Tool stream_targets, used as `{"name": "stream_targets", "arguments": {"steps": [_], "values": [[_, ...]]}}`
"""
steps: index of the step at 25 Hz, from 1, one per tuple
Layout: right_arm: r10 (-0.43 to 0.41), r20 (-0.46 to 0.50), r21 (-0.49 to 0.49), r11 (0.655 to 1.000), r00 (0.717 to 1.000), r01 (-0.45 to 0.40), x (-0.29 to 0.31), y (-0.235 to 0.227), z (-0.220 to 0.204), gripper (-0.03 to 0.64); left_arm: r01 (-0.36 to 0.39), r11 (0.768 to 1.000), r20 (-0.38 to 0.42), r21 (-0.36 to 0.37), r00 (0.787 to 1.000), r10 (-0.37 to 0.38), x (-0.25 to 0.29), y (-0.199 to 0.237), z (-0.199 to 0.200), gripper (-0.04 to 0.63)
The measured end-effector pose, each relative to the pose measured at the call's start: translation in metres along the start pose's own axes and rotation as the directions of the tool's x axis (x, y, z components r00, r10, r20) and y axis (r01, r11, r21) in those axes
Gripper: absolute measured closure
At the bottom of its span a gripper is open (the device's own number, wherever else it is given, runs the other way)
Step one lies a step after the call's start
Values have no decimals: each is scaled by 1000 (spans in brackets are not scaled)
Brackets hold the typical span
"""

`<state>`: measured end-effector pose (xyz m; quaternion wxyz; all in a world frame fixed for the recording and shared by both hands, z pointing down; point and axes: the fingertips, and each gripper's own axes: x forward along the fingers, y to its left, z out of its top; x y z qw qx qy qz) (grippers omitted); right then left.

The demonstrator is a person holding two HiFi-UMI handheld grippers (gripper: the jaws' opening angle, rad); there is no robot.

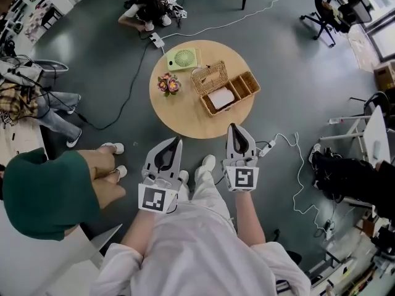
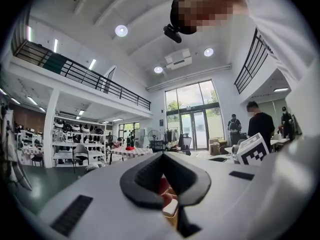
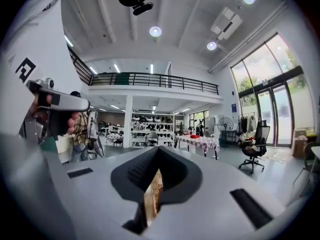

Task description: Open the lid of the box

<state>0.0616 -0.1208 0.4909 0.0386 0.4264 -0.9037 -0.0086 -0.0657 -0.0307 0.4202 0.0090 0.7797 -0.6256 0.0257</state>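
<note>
No words or numbers can be read anywhere. The left marker cube (image 1: 154,199) on the left gripper (image 1: 177,140) and the right marker cube (image 1: 241,179) on the right gripper (image 1: 232,128) carry only black-and-white square patterns, no letters. In the right gripper view a small blue sign (image 3: 233,107) hangs on the wall (image 3: 227,91) beside the glass doors (image 3: 272,116), its print too small to read. A white sleeve (image 3: 30,39) there bears a black angular logo (image 3: 25,70) without lettering.

The right gripper (image 3: 158,150) has its jaws closed tip to tip. A wicker box (image 3: 153,191) shows through the slit below the tips. An office chair (image 3: 254,144) stands right of the gripper.
</note>
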Motion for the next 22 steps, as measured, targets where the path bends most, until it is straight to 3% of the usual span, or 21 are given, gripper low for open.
{"name": "stream_targets", "arguments": {"steps": [11, 22], "values": [[-57, 56, -118, 991, 997, 63, -79, 102, 62, 620, 105, 991, 56, -78, 993, -101, -91, -1, 14, 600], [-91, 62, -125, 987, 994, 98, -102, 126, 75, 620, 81, 995, 87, -64, 993, -75, -115, 6, 28, 600]]}}
